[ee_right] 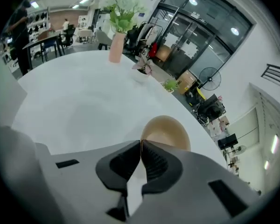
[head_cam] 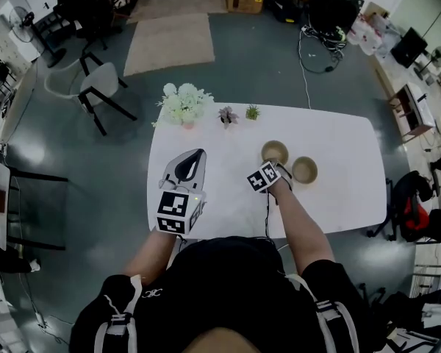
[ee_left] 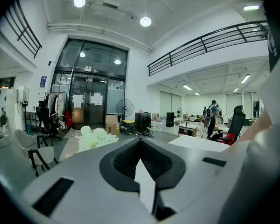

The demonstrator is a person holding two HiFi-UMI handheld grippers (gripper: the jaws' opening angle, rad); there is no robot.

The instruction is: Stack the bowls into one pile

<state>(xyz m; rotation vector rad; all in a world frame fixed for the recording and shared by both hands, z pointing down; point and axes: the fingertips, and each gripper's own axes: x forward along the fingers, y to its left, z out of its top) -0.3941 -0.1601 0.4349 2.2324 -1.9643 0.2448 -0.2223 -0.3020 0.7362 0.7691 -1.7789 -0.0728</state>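
Bowl on the left (head_cam: 274, 151) sits on the bench (head_cam: 338, 197) beside the other bowl (head_cam: 304, 170), its near rim pinched in the R tongs (ee_right: 141, 143), prob. so it can go up & into that one; L tongs (ee_left: 140, 141) wait shut, empty.

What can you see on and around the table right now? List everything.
table: one, white, centre of the head view
bowls: two, tan, apart on the table's right half: bowl near the plants, other bowl to its right
flowers: one bunch, white, in a pink vase, far left edge of the table
small plants: two, purplish plant and green plant, beside the flowers
chair: one, grey, floor left of the table
rug: one, beige, floor beyond the table
left tool: one, grey, shut and empty, over the table's left part
right tool: one, grey, shut on the near rim of the bowl near the plants
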